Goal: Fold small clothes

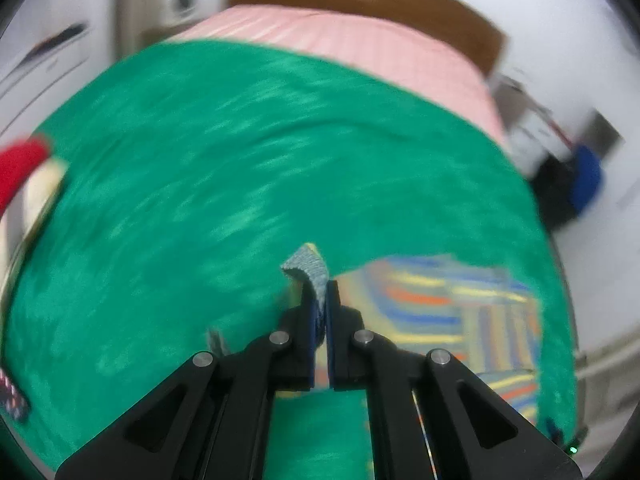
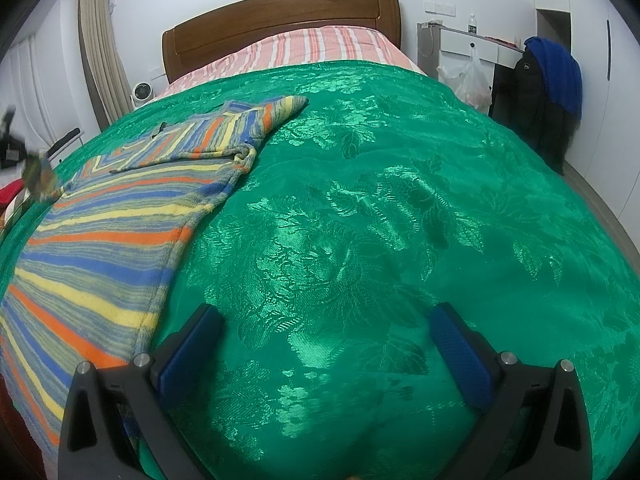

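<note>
A small knit sweater (image 2: 120, 220) striped in blue, orange, yellow and grey lies flat on the left part of the green bedspread (image 2: 360, 200), one sleeve folded across its top. In the left wrist view the sweater (image 1: 440, 300) shows blurred to the right of the fingers. My left gripper (image 1: 320, 292) is shut on a greyish edge of the sweater (image 1: 310, 270), which sticks up between the pads. My right gripper (image 2: 328, 320) hangs open over bare bedspread just right of the sweater's hem, with nothing between its blue pads (image 2: 460, 352).
The bed has a wooden headboard (image 2: 280, 16) and a pink striped sheet (image 2: 320, 46) beyond the bedspread. A dark jacket with a blue garment (image 2: 556, 72) and a plastic bag (image 2: 472, 80) stand at the right. A red item (image 1: 20, 168) lies at the bed's left edge.
</note>
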